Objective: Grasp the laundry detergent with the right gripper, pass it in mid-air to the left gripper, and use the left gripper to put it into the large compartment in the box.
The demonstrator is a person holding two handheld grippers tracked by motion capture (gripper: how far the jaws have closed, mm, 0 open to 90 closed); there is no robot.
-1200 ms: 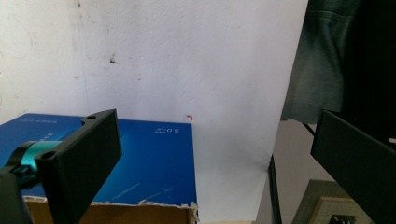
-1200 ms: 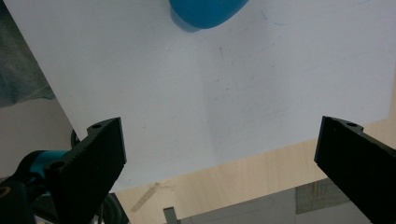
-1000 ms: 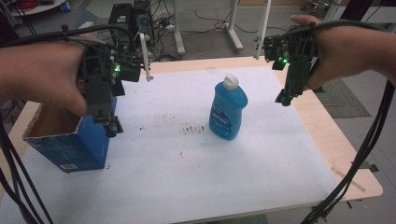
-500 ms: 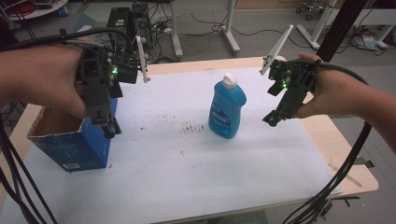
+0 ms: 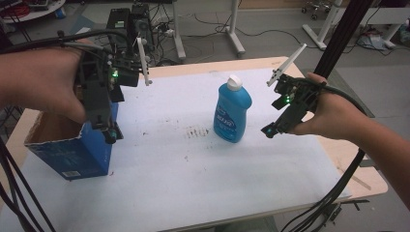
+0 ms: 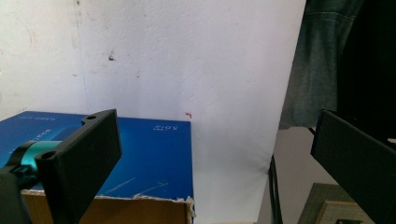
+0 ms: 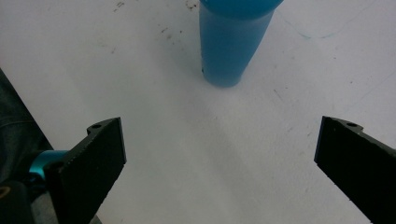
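- The table [image 5: 183,193] has a white top with a few dark smudges, and behind it the floor is full of cables and metal legs.
- A blue bottle [image 5: 232,111] with a white cap stands upright near the middle of the table. A blue cardboard box [image 5: 72,152] with an open top stands at the left side, well apart from the bottle.
- The right gripper [image 5: 270,130] hangs just beside the bottle on its right and is not touching it. Its jaws stand wide apart with nothing between them, and the bottle's bottom [image 7: 231,51] sits ahead of them.
- The left gripper [image 5: 112,137] hangs over the box's right edge. Its jaws are wide apart too and hold nothing (the box top [image 6: 140,154] sits low at the left jaw).
- The bottle is tall and thin, so I think a bump from one jaw could tip it over.
- If the jaws close too high or too low, the smooth bottle could slip or twist.
- A hard squeeze could dent it, and soap could leak if the cap is loose.
- The left jaw could knock the light box and slide it.
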